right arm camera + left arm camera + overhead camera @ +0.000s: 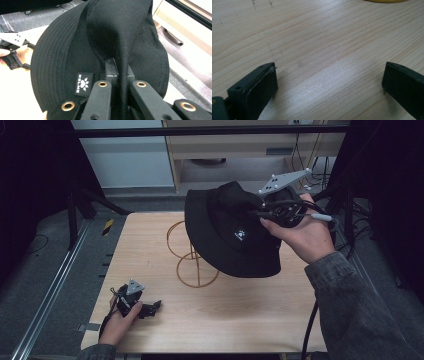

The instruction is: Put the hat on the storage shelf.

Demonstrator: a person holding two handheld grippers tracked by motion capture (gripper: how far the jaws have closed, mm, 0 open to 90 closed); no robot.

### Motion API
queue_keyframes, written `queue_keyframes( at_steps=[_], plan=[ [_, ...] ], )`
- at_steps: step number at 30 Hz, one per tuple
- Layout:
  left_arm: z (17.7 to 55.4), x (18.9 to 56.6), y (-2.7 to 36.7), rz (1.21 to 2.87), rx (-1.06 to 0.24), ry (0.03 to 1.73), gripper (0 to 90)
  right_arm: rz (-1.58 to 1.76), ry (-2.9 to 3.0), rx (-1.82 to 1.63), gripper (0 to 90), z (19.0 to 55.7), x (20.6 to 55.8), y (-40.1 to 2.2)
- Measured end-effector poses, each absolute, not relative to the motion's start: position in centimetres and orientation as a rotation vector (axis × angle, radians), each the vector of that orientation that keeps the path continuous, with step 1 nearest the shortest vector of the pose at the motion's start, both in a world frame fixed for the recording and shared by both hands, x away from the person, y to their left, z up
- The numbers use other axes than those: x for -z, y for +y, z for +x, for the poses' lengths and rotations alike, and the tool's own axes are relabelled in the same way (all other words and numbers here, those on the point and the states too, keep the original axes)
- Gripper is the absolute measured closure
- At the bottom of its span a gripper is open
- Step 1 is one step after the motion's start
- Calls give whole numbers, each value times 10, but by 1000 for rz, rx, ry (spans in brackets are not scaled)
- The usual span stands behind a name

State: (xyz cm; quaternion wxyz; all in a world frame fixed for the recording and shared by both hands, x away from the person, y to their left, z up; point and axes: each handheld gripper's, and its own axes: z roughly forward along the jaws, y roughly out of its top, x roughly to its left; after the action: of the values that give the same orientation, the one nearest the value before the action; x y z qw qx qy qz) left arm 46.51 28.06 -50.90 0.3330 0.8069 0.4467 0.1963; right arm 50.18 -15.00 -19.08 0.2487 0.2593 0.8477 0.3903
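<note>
A black bucket hat (232,232) with a small white paw label hangs in the air above the yellow wire stand (192,255). My right gripper (260,212) is shut on a pinched fold of the hat's crown (122,65), its jaws closed tight around the cloth. The hat's brim (52,60) spreads out to the left in the right gripper view. My left gripper (152,307) rests low on the wooden table (225,315) at the front left, jaws wide apart, with bare wood between its fingers (259,87).
The table's left edge runs beside a metal rail (55,290) on the floor. A cable (310,325) trails down from my right gripper along the sleeve. Behind the table stand a pale cabinet (250,150) and dark frame posts.
</note>
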Motion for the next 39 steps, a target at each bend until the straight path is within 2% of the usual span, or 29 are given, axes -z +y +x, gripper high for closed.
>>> queue_keyframes(
  at_steps=[19,39],
  plan=[
    [465,509,281,2110,-511,1167,0,676,2326,-1039,888,504,184,-142],
    [465,509,281,2114,-515,1164,0,580,2373,-964,888,527,175,-91]
  ],
)
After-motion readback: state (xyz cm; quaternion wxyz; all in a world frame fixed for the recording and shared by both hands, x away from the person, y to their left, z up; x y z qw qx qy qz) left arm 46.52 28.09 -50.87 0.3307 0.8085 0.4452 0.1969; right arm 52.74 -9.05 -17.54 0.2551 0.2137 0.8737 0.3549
